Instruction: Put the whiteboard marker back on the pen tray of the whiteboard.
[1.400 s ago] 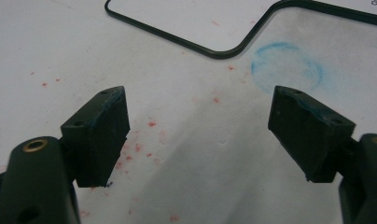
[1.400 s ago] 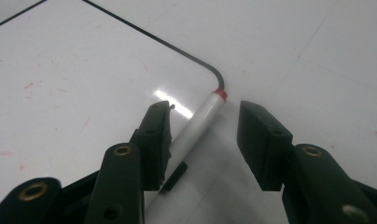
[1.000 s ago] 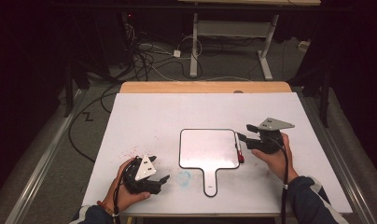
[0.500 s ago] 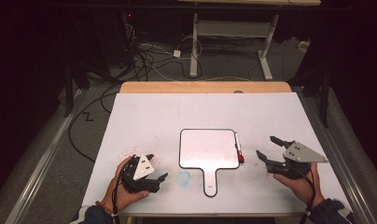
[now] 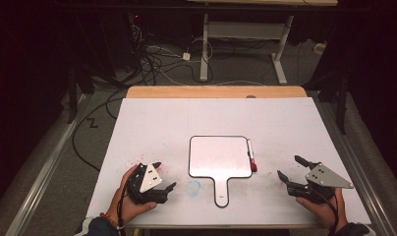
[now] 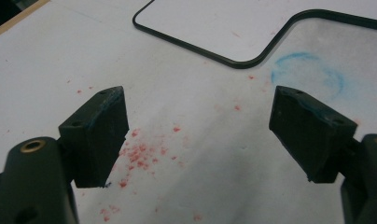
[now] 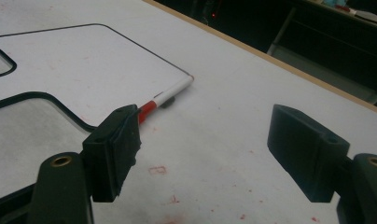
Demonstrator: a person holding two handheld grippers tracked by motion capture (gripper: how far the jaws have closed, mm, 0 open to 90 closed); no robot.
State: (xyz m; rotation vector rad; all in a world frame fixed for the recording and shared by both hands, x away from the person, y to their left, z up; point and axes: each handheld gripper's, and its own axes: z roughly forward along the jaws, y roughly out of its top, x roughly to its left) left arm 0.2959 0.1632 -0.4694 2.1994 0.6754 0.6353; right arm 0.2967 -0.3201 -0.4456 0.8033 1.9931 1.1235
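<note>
Jaws spread wide on both my grippers, holding and touching nothing. My left gripper [image 5: 164,176] hovers at the near left of the counter [image 5: 157,123], over red specks; my right gripper [image 5: 291,168] sits at the near right. Between them lies the handled whiteboard [image 5: 219,156], blank, with the red-capped marker [image 5: 251,155] along its right edge. No writing looks begun, I judge.

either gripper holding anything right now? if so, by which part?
Nothing is held. The left gripper and the right gripper are both open with bare table between the jaws; the marker lies beside the whiteboard.
</note>
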